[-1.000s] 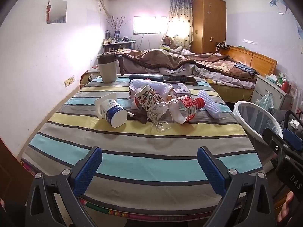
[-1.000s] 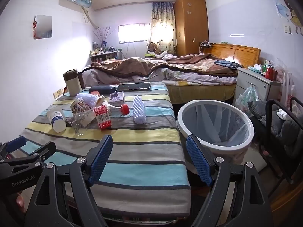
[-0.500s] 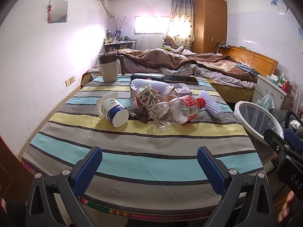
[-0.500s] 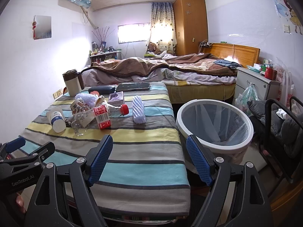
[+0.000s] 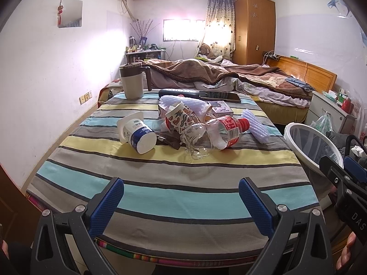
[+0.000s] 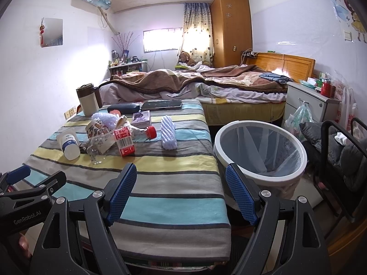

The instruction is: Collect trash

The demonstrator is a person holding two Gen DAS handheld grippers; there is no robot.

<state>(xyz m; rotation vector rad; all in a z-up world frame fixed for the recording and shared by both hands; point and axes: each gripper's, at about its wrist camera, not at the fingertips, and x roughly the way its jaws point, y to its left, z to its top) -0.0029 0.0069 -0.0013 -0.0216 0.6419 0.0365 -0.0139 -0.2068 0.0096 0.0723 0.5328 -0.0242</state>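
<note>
Trash lies in one loose pile on the striped surface (image 5: 160,197), well ahead of both pairs of fingers: a crushed clear bottle (image 5: 213,135) with red label and cap, a patterned paper cup (image 5: 181,119), a white yogurt cup (image 5: 137,133) on its side, and a white foam sleeve (image 5: 255,126) a little apart. Nothing seems collected yet, so I judge the task is only at its start. The left gripper (image 5: 181,197) has its fingers wide and holds nothing; the right gripper (image 6: 181,192) is the same. The right wrist view shows the whole white bin (image 6: 259,151), beside the surface and beyond the right finger, and its liner looks empty; the left wrist view cuts the bin but shows the pile closer and clearer.
</note>
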